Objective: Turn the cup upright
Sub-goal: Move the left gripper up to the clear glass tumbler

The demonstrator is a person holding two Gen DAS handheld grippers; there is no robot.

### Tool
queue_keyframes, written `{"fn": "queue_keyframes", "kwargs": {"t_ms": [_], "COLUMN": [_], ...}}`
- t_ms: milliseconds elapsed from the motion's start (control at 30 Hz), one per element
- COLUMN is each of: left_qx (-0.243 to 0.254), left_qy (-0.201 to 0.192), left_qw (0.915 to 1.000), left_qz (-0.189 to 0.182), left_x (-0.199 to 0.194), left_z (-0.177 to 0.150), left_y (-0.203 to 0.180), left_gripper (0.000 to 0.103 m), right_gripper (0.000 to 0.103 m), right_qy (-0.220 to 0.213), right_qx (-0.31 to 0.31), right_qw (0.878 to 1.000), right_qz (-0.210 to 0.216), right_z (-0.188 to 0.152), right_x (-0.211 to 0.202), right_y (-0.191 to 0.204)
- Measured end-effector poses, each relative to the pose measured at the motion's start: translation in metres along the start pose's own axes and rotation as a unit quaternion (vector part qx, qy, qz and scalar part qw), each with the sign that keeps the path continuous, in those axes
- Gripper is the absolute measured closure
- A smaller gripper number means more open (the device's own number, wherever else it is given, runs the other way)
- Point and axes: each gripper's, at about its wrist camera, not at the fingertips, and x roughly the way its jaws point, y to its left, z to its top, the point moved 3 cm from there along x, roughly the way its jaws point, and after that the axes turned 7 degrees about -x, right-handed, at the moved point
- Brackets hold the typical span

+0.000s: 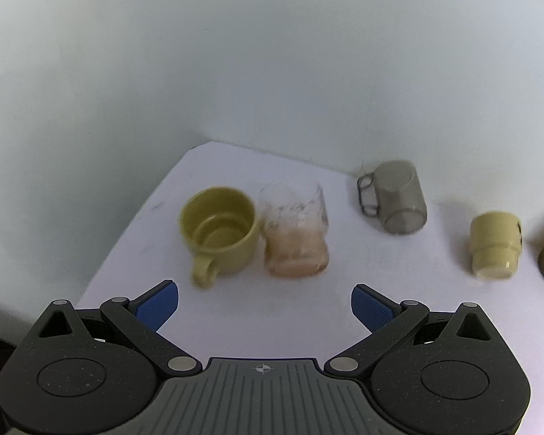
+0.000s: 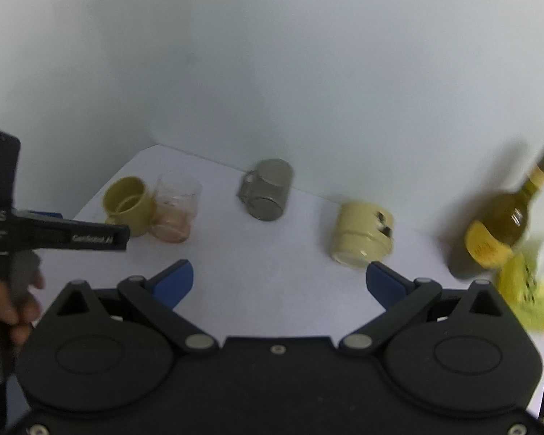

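While both tongs, left (image 1: 264, 306) and right (image 2: 279, 279), hang spread wide and empty above the desk (image 2: 257, 268), the cream cup (image 2: 362, 235) lies sideways just beyond the right pair.

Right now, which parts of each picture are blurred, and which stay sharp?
Left wrist view: the left gripper is sharp, the olive mug and glass cup are softly smeared. Right wrist view: the right gripper is sharp, the bottle at the right edge is smeared most.

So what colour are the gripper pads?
Blue pads on black fingers, on both grippers; clearest in the left wrist view.
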Motion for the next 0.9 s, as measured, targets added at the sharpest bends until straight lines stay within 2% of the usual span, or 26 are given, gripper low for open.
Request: {"fn": "queue_keyframes", "kwargs": {"t_ms": [67,133,267,500,567,733,800,900], "left_qx": [-0.004,0.000,0.000,-0.042,-0.048,-0.076,-0.067,-0.058], "left_qy": [0.007,0.034,0.056,0.084,0.084,0.094,0.104,0.101], "left_qw": [0.9999,0.9992,0.9979,0.9954,0.9952,0.9926,0.9923,0.9932], "left_qz": [-0.008,-0.023,-0.033,-0.015,-0.010,-0.012,-0.008,-0.007], "left_x": [0.017,0.043,0.069,0.111,0.118,0.134,0.139,0.136], "left_z": [0.004,0.009,0.008,0.005,0.006,0.010,0.009,0.006], "left_y": [-0.003,-0.011,-0.020,-0.020,-0.020,-0.015,-0.015,-0.019], "left_gripper": [0.000,0.001,0.006,0.013,0.018,0.021,0.033,0.036], "right_gripper": [0.000,0.000,0.000,0.000,0.000,0.000,0.000,0.000], "right_qy": [0.003,0.011,0.026,0.031,0.031,0.029,0.028,0.025], "right_qx": [0.004,0.010,0.011,0.009,0.014,0.006,0.003,0.002], "right_qw": [1.000,0.999,0.997,0.991,0.991,0.991,0.991,0.992], "right_qz": [-0.013,-0.035,-0.077,-0.127,-0.132,-0.132,-0.129,-0.125], "right_z": [-0.001,-0.007,-0.022,-0.030,-0.031,-0.032,-0.032,-0.030], "right_x": [-0.003,-0.008,-0.023,-0.043,-0.044,-0.045,-0.044,-0.042], "right_y": [-0.004,-0.007,-0.009,-0.011,-0.013,-0.010,-0.010,-0.011]}}
